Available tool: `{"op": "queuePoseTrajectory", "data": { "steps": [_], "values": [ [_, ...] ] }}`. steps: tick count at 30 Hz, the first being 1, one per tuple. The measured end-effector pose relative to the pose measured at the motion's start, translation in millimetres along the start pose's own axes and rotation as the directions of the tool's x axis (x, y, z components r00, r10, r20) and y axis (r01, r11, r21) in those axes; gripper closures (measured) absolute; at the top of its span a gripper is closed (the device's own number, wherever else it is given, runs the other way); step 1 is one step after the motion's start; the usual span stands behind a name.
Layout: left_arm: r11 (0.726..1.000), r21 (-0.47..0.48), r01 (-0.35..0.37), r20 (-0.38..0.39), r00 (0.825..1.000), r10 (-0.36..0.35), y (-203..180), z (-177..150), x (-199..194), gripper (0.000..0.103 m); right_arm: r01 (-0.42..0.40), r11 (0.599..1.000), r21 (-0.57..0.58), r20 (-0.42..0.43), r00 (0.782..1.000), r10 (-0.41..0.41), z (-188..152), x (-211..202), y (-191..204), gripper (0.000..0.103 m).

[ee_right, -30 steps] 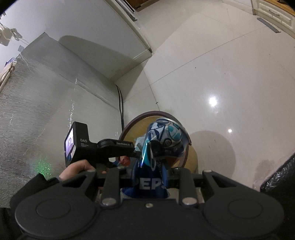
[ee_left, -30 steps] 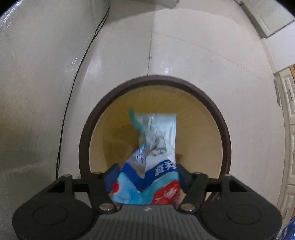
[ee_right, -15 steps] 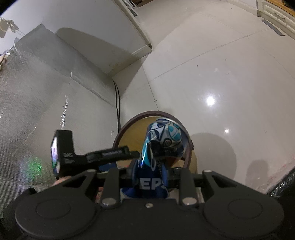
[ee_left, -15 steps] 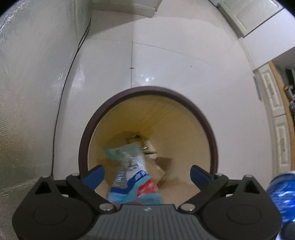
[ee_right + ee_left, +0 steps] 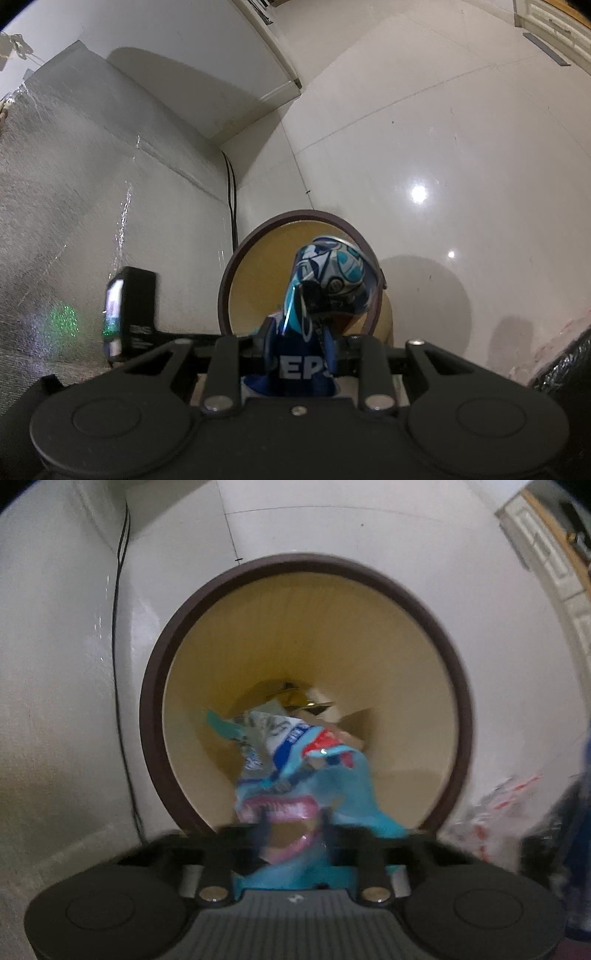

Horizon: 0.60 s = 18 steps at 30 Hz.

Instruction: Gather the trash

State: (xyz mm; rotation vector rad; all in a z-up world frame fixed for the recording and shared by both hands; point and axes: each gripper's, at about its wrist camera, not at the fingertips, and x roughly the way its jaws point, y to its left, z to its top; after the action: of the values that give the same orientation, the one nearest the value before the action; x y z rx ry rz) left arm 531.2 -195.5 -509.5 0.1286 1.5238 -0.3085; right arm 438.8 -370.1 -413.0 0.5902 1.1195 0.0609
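Meanwhile right gripper clamps crushed Pepsi can over bin.

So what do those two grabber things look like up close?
Both are black plastic. The left gripper has a ribbed grey top, two round discs and silver screws. The right gripper has matching discs, screws and slotted black arms. No sleeves or cables show on either.

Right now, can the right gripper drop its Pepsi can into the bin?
Probably yes. The right gripper holds the crushed Pepsi can just short of the bin's open mouth, nothing blocking it.
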Motion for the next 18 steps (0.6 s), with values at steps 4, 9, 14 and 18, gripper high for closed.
{"op": "queuePoseTrajectory", "data": {
  "steps": [4,9,14,18],
  "values": [
    [0.999,0.014,-0.046,0.094,0.995,0.044,8,6,2,0.103,0.005,1.000,-0.002,-0.012,1.000,-0.005,3,4,-1,0.076],
    [0.997,-0.081,-0.011,0.236,0.971,0.030,28,22,-22,0.103,0.012,1.000,-0.003,-0.011,1.000,-0.012,8,10,-1,0.076],
    [0.989,-0.141,0.033,0.376,0.926,0.022,33,32,-44,0.103,0.008,1.000,-0.015,-0.028,1.000,-0.009,7,26,4,0.076],
    [0.993,-0.115,0.037,0.327,0.945,0.003,31,32,-39,0.101,0.004,1.000,-0.021,-0.042,0.999,-0.005,9,38,7,0.076]
  ]
}}
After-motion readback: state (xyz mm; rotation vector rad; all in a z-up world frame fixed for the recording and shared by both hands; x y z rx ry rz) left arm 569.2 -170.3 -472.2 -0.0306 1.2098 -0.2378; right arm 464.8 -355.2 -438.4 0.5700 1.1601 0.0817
